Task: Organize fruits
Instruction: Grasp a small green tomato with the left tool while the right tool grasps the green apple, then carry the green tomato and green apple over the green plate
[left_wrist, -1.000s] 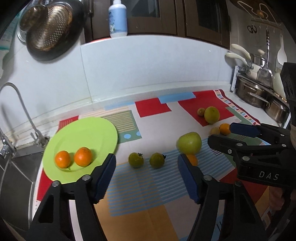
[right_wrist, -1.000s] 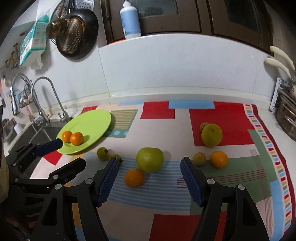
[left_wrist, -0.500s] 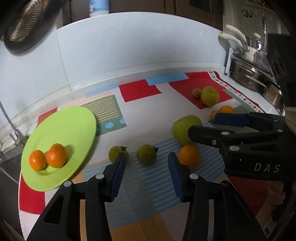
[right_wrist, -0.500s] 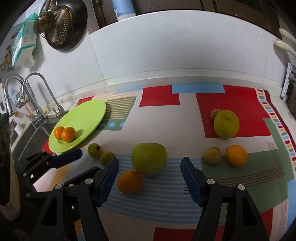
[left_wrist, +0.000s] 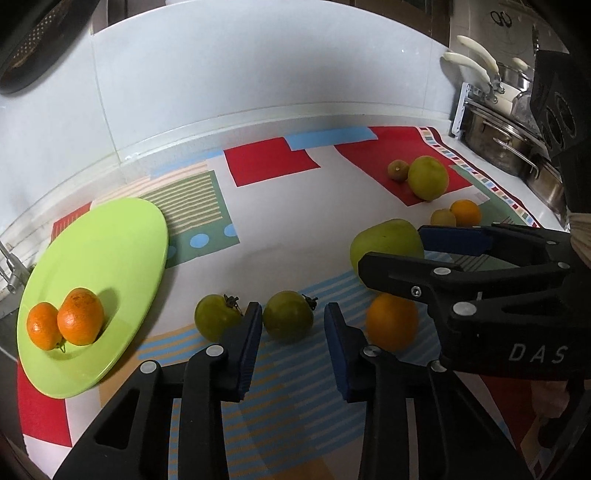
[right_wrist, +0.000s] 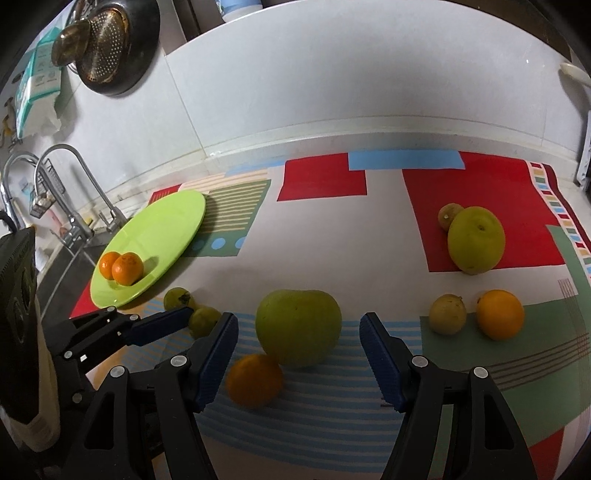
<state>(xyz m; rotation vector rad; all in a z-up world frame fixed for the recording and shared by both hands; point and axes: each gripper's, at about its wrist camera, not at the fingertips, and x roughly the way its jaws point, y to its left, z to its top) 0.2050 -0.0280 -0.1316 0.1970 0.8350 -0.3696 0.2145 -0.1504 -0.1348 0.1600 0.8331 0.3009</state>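
Note:
A lime green plate (left_wrist: 110, 258) at the left holds two oranges (left_wrist: 79, 317). My left gripper (left_wrist: 293, 328) is open, its pads on either side of a small green fruit (left_wrist: 288, 319); a second small green fruit (left_wrist: 214, 315) lies just left. My right gripper (right_wrist: 299, 332) is open around a large green apple (right_wrist: 299, 328), with an orange (right_wrist: 255, 380) in front of it. At the right lie a yellow-green pear-like fruit (right_wrist: 476, 240), a small brown fruit (right_wrist: 448, 216), a yellowish fruit (right_wrist: 447, 314) and another orange (right_wrist: 498, 314).
The fruits lie on a patterned mat (right_wrist: 332, 184) on a white counter. A sink with taps (right_wrist: 74, 184) is at the left, pots (left_wrist: 506, 144) at the right. A strainer (right_wrist: 99, 48) hangs on the tiled wall behind.
Both grippers have moved forward and down toward the fruits. The left jaws have narrowed around the small green fruit. The right jaws now flank the large apple.

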